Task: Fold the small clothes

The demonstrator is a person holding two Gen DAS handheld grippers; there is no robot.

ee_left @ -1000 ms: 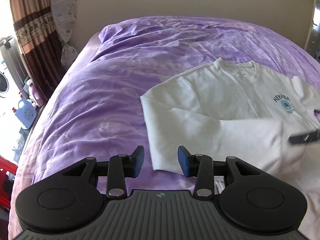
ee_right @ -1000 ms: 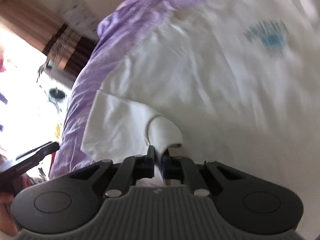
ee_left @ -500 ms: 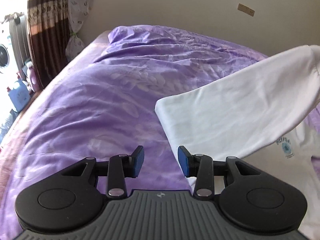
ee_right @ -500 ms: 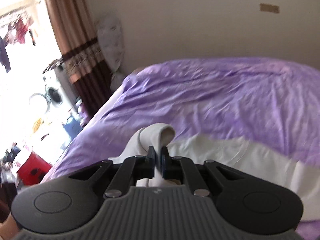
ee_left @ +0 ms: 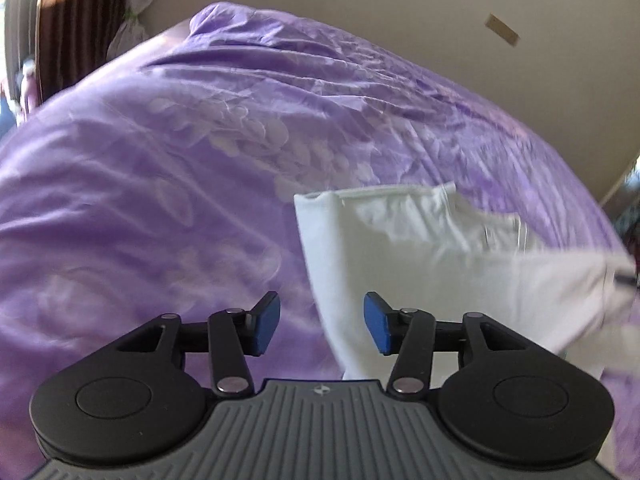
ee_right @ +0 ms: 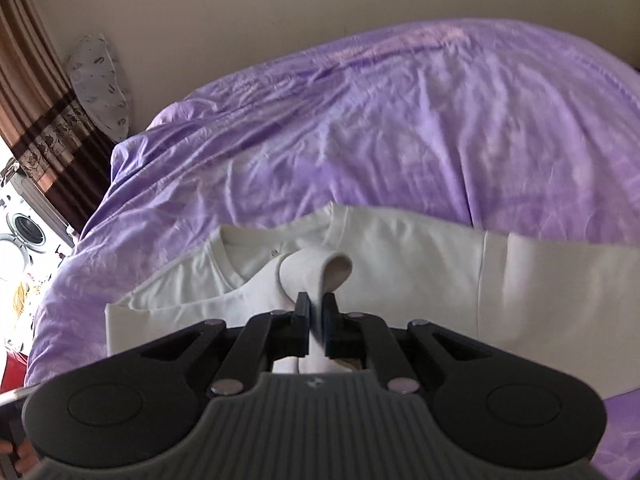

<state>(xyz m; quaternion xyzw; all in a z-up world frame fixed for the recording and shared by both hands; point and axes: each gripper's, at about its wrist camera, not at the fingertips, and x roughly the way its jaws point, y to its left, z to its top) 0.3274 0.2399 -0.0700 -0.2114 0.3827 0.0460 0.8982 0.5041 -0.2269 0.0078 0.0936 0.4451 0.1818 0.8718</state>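
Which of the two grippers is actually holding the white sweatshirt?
The right gripper, pinching the sweatshirt's sleeve cuff; the left gripper is opening, gripping nothing.

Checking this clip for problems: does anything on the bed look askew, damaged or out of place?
Nothing stands out. The white sweatshirt lies mid-fold on the purple bedspread, its sleeve cuff pinched in the right hand-held gripper. The left hand-held gripper is opening, with nothing between its pads.

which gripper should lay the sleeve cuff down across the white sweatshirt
Right. The right gripper is already shut on the sleeve cuff, above the white sweatshirt. The left gripper is opening, empty.
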